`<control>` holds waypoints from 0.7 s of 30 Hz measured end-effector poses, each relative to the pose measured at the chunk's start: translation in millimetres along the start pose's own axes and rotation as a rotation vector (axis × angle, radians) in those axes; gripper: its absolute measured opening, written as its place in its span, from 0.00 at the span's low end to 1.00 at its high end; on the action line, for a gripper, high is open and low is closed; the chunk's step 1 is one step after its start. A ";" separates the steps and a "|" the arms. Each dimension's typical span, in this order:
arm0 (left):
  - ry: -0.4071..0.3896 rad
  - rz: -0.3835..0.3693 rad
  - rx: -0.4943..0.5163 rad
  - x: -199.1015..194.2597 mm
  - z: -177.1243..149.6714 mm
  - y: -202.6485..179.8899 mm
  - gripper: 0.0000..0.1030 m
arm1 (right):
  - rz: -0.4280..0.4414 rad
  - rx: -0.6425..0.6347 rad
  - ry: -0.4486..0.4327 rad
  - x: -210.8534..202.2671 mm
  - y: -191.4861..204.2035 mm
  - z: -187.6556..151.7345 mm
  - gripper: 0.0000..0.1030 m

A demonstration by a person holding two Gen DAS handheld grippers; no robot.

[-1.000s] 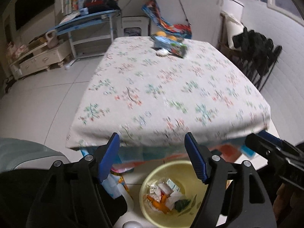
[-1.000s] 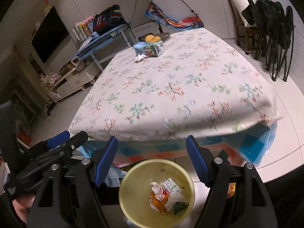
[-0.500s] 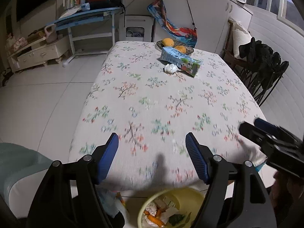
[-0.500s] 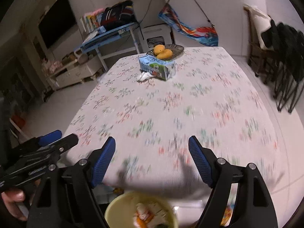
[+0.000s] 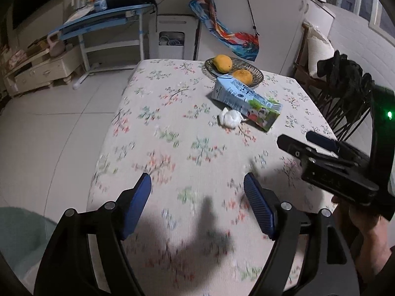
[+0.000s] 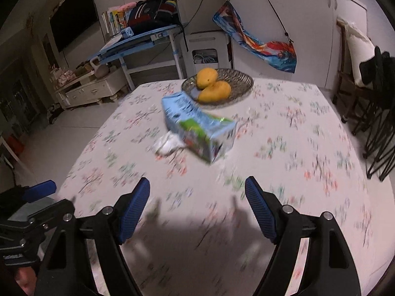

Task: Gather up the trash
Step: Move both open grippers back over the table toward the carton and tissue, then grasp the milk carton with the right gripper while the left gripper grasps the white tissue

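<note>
Plainly, stage: both hands are reaching out over the counter (image 5: pixel 138 133) toward the trash that lies on it; nothing has been picked up yet.
Carton: a blue and green drink carton (image 5: pixel 246 98) lies on its side, just in front of the fruit bowl (image 5: pixel 254 70), apparently emptied and dropped there, not stood up for use.
Tissue: a crumpled white wad (image 5: pixel 230 118) touches the carton's near side, on the left as the left wrist view shows it; it looks like discarded paper, so it counts as trash too.
Fruit bowl: it sits at the far end of the counter and holds two yellow mangoes (image 6: pixel 213 85); these look like food to keep, so they should stay.
Left tongs: the left tongs (image 5: pixel 197 198) are spreading wider with nothing between the blue pads, held tilted down over the near part of the counter, well short of the carton.
Right tongs: the right tongs (image 6: pixel 197 201) stand spread and empty, aimed almost straight at the carton, which lies nearer to them than to the left pair.
Why spread: both pairs are wide probably because the carton is broad and needs a wide bite.
Likely split: judging by the aim, the right pair suits the carton and the left suits the tissue.
Risk: the tissue is light and tucked against the carton, so it may get dragged along.
</note>
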State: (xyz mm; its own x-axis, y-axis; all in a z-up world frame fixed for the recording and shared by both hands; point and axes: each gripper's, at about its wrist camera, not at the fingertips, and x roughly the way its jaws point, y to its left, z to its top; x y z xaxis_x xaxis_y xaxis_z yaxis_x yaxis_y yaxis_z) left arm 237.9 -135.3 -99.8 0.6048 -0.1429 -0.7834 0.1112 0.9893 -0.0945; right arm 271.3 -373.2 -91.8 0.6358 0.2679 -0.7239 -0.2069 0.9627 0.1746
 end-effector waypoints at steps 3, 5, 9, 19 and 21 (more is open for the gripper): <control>0.014 -0.002 0.027 16.5 14.0 -4.8 0.72 | 0.007 0.011 -0.003 10.5 -9.5 10.1 0.74; 0.022 -0.008 0.038 26.6 22.1 -7.4 0.73 | 0.023 0.013 -0.004 16.9 -12.6 15.8 0.74; 0.045 -0.025 0.063 46.1 35.4 -12.1 0.73 | 0.045 -0.035 -0.002 33.2 -10.2 28.4 0.74; 0.071 -0.036 0.044 70.1 53.6 -6.1 0.73 | 0.123 -0.095 0.057 62.0 -4.6 39.1 0.71; 0.076 -0.039 0.031 75.1 56.4 -5.5 0.73 | 0.149 -0.100 0.080 64.6 -4.7 37.4 0.57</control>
State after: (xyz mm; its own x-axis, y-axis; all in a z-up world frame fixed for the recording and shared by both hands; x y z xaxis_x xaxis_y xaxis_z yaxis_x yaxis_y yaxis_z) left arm 327.1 -153.2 -123.4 0.5382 -0.1770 -0.8240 0.1581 0.9815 -0.1076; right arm 341.1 -359.0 -114.4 0.5320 0.3990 -0.7468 -0.3696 0.9030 0.2191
